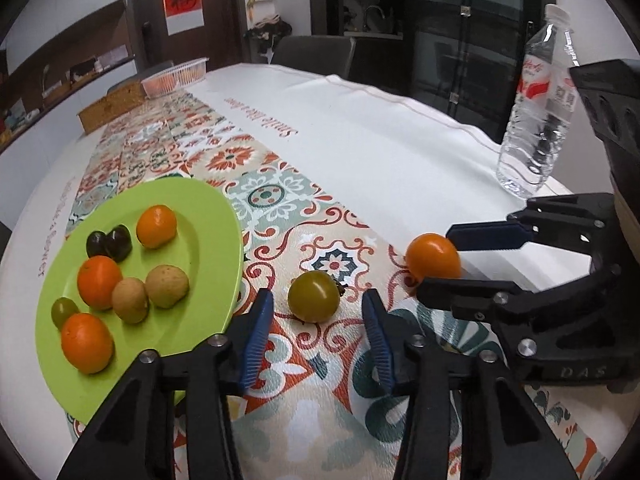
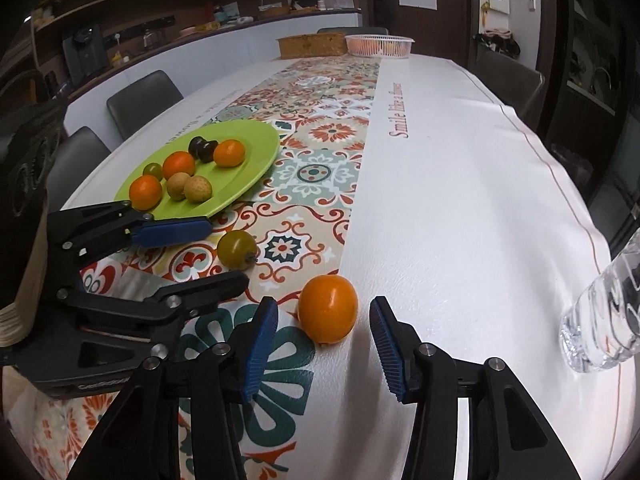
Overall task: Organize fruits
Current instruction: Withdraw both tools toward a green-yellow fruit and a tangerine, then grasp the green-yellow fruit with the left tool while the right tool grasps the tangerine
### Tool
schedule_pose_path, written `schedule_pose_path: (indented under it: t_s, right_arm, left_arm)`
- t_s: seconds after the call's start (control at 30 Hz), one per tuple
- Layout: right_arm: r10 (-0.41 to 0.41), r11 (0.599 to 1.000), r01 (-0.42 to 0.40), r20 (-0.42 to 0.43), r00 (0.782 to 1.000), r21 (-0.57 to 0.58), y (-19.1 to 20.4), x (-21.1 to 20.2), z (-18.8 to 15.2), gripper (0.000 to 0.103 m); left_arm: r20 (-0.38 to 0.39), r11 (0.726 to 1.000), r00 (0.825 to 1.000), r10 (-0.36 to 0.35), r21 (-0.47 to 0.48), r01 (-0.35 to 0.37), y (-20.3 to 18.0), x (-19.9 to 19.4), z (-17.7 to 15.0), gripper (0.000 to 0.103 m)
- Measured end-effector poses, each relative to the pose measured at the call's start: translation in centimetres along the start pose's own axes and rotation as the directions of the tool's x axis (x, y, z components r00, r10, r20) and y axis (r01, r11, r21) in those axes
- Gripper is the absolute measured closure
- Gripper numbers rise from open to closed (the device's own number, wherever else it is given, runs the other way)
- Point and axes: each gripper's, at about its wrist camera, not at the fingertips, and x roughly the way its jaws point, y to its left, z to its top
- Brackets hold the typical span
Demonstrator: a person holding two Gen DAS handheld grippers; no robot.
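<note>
Here, my left gripper [image 1: 316, 316] stands with its jaws spread wide, and the green tomato [image 1: 314, 297] lies on the patterned tablecloth [image 1: 280, 184] between the two blue pads, touching neither. My right gripper [image 2: 324, 344] is spread as well, with the orange tomato [image 2: 328, 308] sitting on the cloth between its pads, apart from both. I hold nothing in either one.

The green plate [image 1: 208, 208] is my landmark. It rests on the cloth just left of the green tomato, its rim close beside my left gripper's left finger. On the plate lie three orange fruits [image 1: 99, 287], two tan round fruits [image 1: 167, 286] touching each other near the middle, a pair of dark fruits [image 1: 109, 242] pressed together toward the far side, and one small green fruit [image 1: 63, 311] at the left edge, tucked between two of the orange ones.

The orange tomato lies farther right of the plate than the green one, where the patterned strip meets the plain white cloth. A clear water bottle [image 1: 536, 104] stands upright well to the right of the plate, on the white part. Far beyond the plate, at the table's far end, a white mesh basket [image 2: 379, 46] holds something orange that I cannot make out, and a woven box [image 2: 312, 45] sits just beside it.
</note>
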Motion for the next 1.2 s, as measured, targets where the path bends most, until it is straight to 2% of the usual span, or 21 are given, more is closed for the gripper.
schedule_pose_path:
  t_s: [0.13,0.27,0.47,0.6,0.8,1.2]
  right_arm:
    - [0.008,1.000,-0.008,-0.009,1.000,0.015,-0.2,0.4,0.1,0.058]
    - [0.021,0.999,-0.021,-0.011,1.000,0.034,-0.3,0.7,0.3,0.062]
    - [0.041,0.998,-0.040,-0.020,0.999,0.053,-0.7,1.3,0.3,0.070]
    - [0.043,0.998,-0.042,-0.020,0.999,0.047,-0.7,1.1,0.3,0.070]
    - [0.049,0.998,-0.049,0.006,0.999,0.036,-0.1,-0.1,0.6,0.070]
    - [0.042,0.999,-0.043,0.024,0.999,0.032,0.2,-1.4,0.5,0.070]
  left_arm:
    - [-0.013,1.000,1.000,-0.002,-0.019,0.002,0.1,0.7,0.4,0.062]
    - [-0.032,1.000,0.999,-0.002,-0.027,0.001,0.1,1.3,0.7,0.071]
    - [-0.028,0.999,1.000,0.005,-0.051,-0.007,0.1,1.0,0.7,0.072]
    - [-0.018,0.998,1.000,0.010,-0.068,-0.011,0.0,0.0,0.6,0.076]
    - [0.006,0.996,1.000,0.008,-0.087,-0.007,-0.1,-1.4,0.6,0.077]
    - [-0.019,0.996,1.000,0.006,-0.093,-0.008,-0.5,-0.6,0.2,0.078]
